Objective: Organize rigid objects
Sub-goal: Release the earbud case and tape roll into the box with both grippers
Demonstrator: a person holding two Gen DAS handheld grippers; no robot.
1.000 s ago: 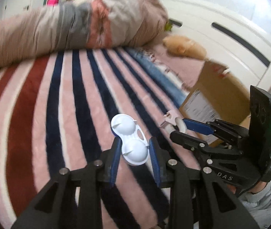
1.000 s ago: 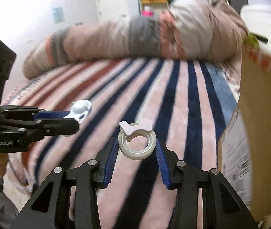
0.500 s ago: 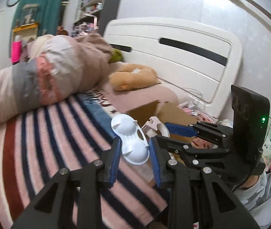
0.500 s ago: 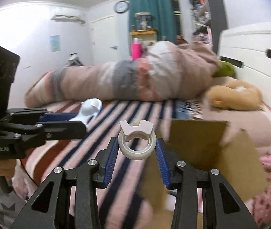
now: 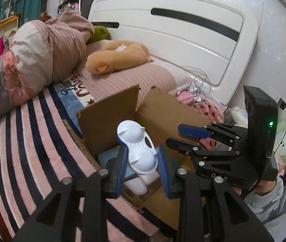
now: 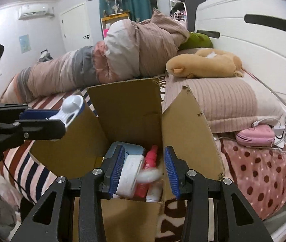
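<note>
White plastic case [image 5: 138, 150] sits clenched between the blue pads of the left claw [image 5: 142, 166], above the open cardboard box [image 5: 163, 111] on the striped bed blanket [image 5: 22, 151]. A rolled duvet [image 5: 32, 60], tan plush toy [image 5: 116, 57] and white headboard [image 5: 183, 30] lie beyond. Right of it, the right claw [image 6: 145, 170] hangs released with pads spread wide, directly over the box; a blurred white ring [image 6: 150, 176] shows between them, above a pink bottle [image 6: 150, 157] inside.
</note>
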